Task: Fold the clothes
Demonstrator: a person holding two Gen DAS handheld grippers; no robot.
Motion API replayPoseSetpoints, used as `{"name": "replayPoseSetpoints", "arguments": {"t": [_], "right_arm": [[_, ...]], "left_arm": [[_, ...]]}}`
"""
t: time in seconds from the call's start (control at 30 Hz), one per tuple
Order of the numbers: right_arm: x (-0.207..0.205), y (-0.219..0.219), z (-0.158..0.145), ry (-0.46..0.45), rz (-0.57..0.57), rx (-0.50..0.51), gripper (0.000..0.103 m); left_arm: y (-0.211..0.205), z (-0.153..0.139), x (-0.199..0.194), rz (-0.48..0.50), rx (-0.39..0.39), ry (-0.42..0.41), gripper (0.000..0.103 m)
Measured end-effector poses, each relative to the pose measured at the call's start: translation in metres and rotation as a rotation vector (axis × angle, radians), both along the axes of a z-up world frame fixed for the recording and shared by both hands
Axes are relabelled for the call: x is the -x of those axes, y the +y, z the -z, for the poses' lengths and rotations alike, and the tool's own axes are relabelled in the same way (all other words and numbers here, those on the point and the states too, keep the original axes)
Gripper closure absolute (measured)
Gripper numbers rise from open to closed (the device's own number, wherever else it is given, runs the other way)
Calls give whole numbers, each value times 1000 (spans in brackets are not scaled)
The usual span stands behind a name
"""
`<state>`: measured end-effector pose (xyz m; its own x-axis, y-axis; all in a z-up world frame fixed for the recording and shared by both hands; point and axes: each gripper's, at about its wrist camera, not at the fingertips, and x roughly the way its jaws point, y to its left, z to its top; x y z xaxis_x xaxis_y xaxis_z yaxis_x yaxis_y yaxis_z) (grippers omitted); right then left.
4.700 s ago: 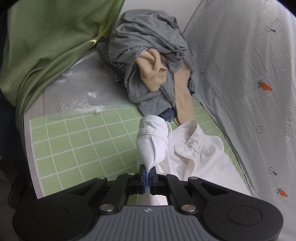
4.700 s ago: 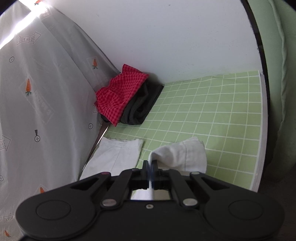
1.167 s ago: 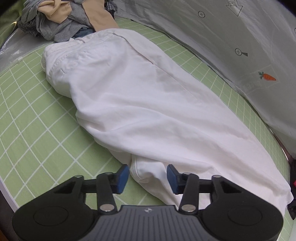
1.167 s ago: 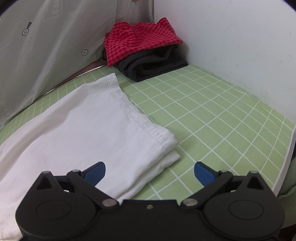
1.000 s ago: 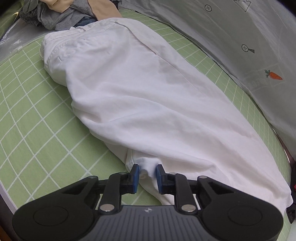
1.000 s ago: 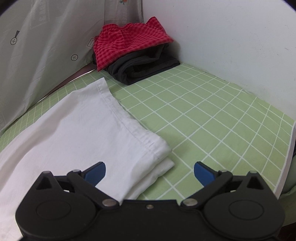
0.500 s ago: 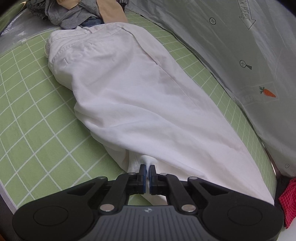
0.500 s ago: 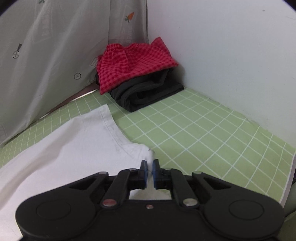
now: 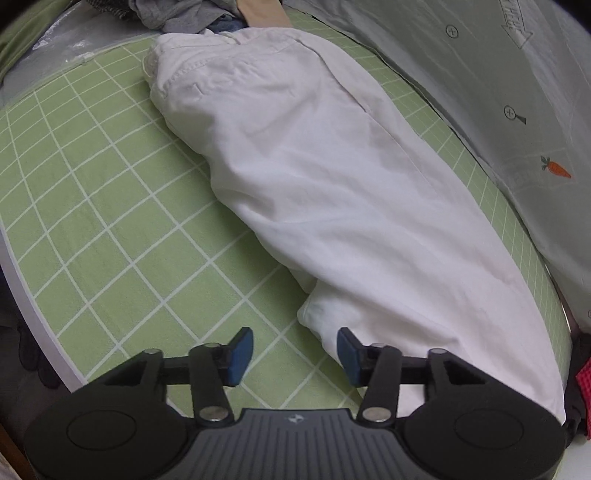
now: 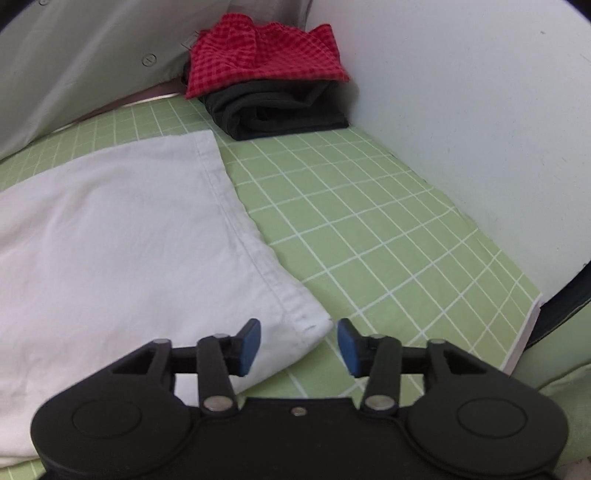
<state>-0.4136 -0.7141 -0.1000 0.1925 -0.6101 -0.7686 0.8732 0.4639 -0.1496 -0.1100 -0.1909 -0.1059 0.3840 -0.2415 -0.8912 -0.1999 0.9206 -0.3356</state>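
White trousers lie stretched along the green grid mat, waistband at the far end, one leg laid over the other. My left gripper is open and empty just short of the bulge on the near edge of the trousers. In the right wrist view the hem end of the trousers lies flat. My right gripper is open, and the hem corner sits between its blue pads without being gripped.
A heap of grey and tan clothes lies past the waistband. A folded red checked cloth on a folded black garment sits in the corner by the white wall. A grey printed sheet hangs along the far side.
Both grippers were shut on the white trousers half a second ago. Both have opened and let go, and the trousers lie flat on the mat.
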Motion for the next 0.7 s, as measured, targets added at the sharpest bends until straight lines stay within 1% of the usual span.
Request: {"name": "replayPoseSetpoints", "arguments": {"t": [0.03, 0.07, 0.1, 0.13, 0.17, 0.27, 0.37, 0.43, 0.53, 0.7], "right_arm": [[-4, 6, -5, -28, -17, 4, 30], [-8, 13, -10, -55, -35, 7, 17], [-13, 19, -15, -83, -52, 11, 8], [-17, 25, -19, -111, -70, 15, 2], [-21, 31, -24, -138, -87, 19, 0], [-44, 50, -28, -165, -136, -19, 0], [-65, 73, -30, -169, -146, -17, 0], [-77, 89, -33, -190, -150, -31, 0], [-93, 113, -34, -204, -144, -51, 0], [-117, 146, -32, -213, -114, -75, 0]], "left_arm": [[5, -4, -1, -23, -7, -16, 21], [10, -7, -2, -39, -17, -34, 18], [15, -12, -4, -47, -27, -53, 17], [19, -14, -8, -45, -31, -58, 17], [24, -16, -11, -44, -35, -63, 15], [42, -21, -22, -58, -45, -69, 14], [65, -25, -31, -71, -40, -76, 12], [80, -24, -42, -87, -29, -71, 11], [102, -21, -65, -105, -15, -61, 10], [128, -15, -107, -97, 7, -61, 9]]}}
